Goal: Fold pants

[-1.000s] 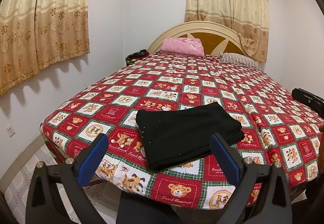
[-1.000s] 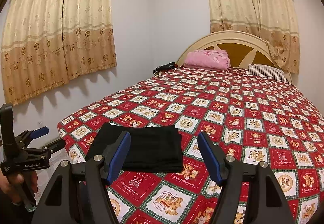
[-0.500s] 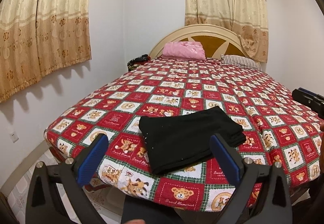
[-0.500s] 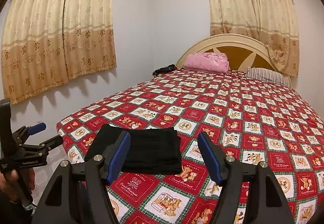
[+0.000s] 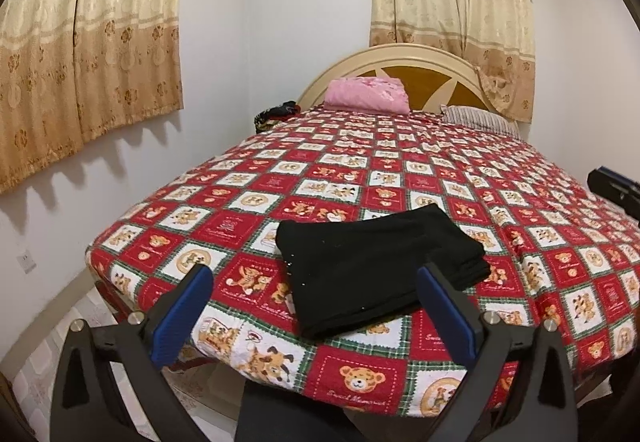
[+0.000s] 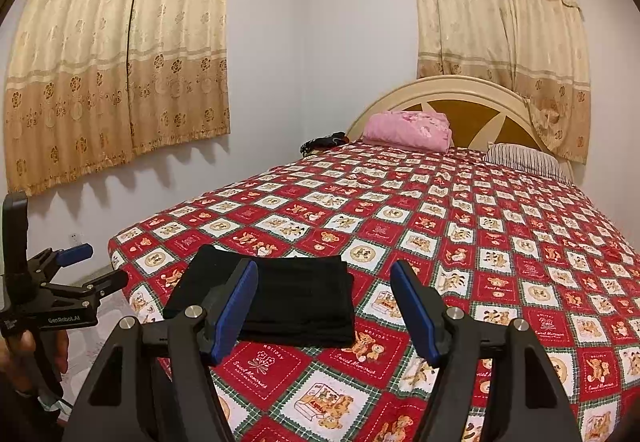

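The bed, with its red bear-patterned cover, fills the space ahead of both claws. The black pants lie on it as a compact folded stack near the corner at the foot, just ahead of the left claw and ahead and to the left of the right claw. Both claws are spread wide, hold nothing, and hang apart from the cloth.

The fold looks finished, so the main risk is disturbing it. A claw that goes forward low can catch the top layer and drag it open. Because the stack is near the mattress edge, a push toward that edge can make it slide to the floor.
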A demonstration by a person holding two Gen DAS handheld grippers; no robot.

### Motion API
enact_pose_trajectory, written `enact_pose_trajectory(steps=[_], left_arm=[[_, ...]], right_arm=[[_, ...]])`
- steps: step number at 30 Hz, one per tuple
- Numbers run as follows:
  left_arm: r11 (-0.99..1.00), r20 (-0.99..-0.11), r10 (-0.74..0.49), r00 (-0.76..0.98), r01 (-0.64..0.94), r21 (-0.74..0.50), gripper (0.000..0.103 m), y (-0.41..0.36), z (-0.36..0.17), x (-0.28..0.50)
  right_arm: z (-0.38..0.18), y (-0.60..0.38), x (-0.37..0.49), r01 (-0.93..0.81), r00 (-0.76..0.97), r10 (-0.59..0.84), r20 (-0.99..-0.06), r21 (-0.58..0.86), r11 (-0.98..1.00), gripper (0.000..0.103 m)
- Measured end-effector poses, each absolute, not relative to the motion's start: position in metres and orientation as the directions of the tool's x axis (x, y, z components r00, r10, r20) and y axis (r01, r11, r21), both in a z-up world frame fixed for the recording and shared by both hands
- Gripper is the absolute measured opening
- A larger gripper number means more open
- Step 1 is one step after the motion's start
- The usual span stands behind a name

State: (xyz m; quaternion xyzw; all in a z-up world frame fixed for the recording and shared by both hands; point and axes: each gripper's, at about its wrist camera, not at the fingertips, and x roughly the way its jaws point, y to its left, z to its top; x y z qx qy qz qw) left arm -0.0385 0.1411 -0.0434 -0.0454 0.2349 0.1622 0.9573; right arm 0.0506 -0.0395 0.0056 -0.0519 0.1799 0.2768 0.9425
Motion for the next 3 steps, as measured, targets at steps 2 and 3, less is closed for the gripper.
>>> enact_pose_trajectory(steps=[2,3], left_arm=[[0.945,-0.465,0.279,0.840,-0.326,-0.022,0.103,0.1411,-0.0429,-0.0389],[0.946,-0.464,0.281,0.840,-0.325,-0.014,0.103,0.1402,-0.0428,-0.0387]], right_arm=[[0.0056,-0.0395,0.0505,-0.542,0.781,0.505,-0.368,0.003,0.840,0.070],[0.0055,-0.0395,0.0505,-0.542,0.781,0.504,-0.369,0.002,0.841,0.070]])
